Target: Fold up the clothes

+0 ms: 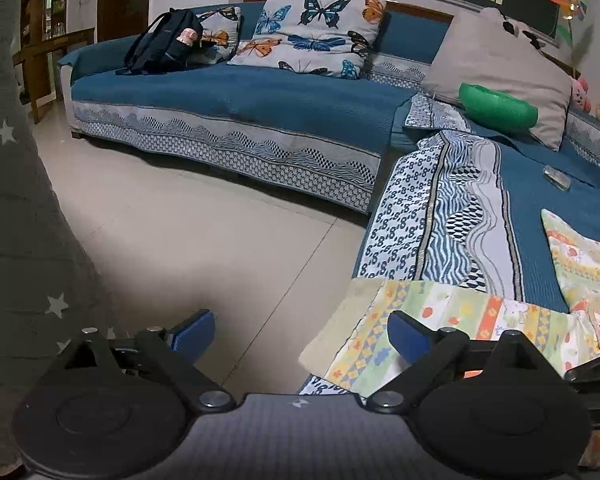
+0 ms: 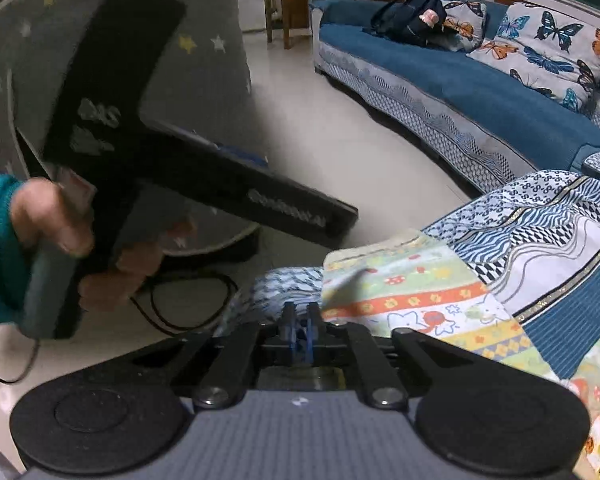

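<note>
We find the left hand-held gripper (image 1: pixel 300 338) wide and empty beside the pastel cartoon-print cotton garment (image 1: pixel 460 316), the right hand-held gripper (image 2: pixel 300 320) pinched narrow at its edge, apparently holding nothing, so it may slide floorward.

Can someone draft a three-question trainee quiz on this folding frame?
1. True or false: the left hand-held gripper stands open with nothing between its pads.
2. Where does the pastel striped cartoon-print cloth lie? A) on the pale floor tiles B) on the blue patterned sofa cover C) on the dark backpack
3. Fill in: the right hand-held gripper is ____.

Key: 1 true; 2 B; 3 shut. Whether it pinches the cloth edge cannot be told.
</note>
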Tool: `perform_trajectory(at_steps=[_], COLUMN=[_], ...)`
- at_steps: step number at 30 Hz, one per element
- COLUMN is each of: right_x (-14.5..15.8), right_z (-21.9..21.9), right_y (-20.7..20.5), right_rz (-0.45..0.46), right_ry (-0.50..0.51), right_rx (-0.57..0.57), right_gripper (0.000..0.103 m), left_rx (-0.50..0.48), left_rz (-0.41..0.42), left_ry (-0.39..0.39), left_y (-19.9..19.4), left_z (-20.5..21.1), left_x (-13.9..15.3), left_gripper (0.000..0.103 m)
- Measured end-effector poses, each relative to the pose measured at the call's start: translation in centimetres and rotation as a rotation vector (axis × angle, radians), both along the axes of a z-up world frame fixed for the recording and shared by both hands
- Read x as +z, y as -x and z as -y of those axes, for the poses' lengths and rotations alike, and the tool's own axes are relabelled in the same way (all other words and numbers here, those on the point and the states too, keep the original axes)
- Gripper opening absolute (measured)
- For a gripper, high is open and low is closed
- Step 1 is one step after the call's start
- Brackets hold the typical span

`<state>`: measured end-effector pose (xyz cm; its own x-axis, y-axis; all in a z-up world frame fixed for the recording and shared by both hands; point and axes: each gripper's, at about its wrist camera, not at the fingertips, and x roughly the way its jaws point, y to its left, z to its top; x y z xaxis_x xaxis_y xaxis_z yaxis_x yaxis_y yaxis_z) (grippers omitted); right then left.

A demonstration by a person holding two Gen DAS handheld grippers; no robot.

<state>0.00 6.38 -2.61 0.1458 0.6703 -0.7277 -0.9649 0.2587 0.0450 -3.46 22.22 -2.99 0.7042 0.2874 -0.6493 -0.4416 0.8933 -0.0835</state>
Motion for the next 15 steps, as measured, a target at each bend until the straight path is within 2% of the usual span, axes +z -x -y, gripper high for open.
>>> perform_trajectory(at_steps=[1,2,3,7,12,15], right_x=[0.5,1.2,1.8,3.7,5.1,5.6], right_z=[0.4,1.0,1.8,6.0,12.0,15.5], right_y=[0.1,0.3,0.4,0.1,0.2,0.3], right_rz=[0.001,0.015,0.036,0.092,0.152,0.182], right_ry=[-0.012,-0.021,-0.028,-0.043,-0.064,-0.089], right_rx=[0.001,-0.005,-0.021,-0.122,-0.306,-0.442], right_gripper=[0.016,0.029,0.038,0.047,0.078,0.092], left_rx=[-0.008,-0.018,-0.029,-0.095,-0.222,-0.299], left_rz=[0.005,0.011,0.018,0.040,0.055,0.049], left_ry=[0.000,0.000,0.001,-0.003,-0.020,-0.042], left_y=[0.0,0.0,0.0,-0.4,-0.9,-1.3], left_z=[0.2,0.4,0.7,3.0,7.1,10.0], left_x=[0.2,0.4,0.6,1.4,2.3,2.4], left_gripper=[0.095,0.095,0.095,0.095,0.095,0.095])
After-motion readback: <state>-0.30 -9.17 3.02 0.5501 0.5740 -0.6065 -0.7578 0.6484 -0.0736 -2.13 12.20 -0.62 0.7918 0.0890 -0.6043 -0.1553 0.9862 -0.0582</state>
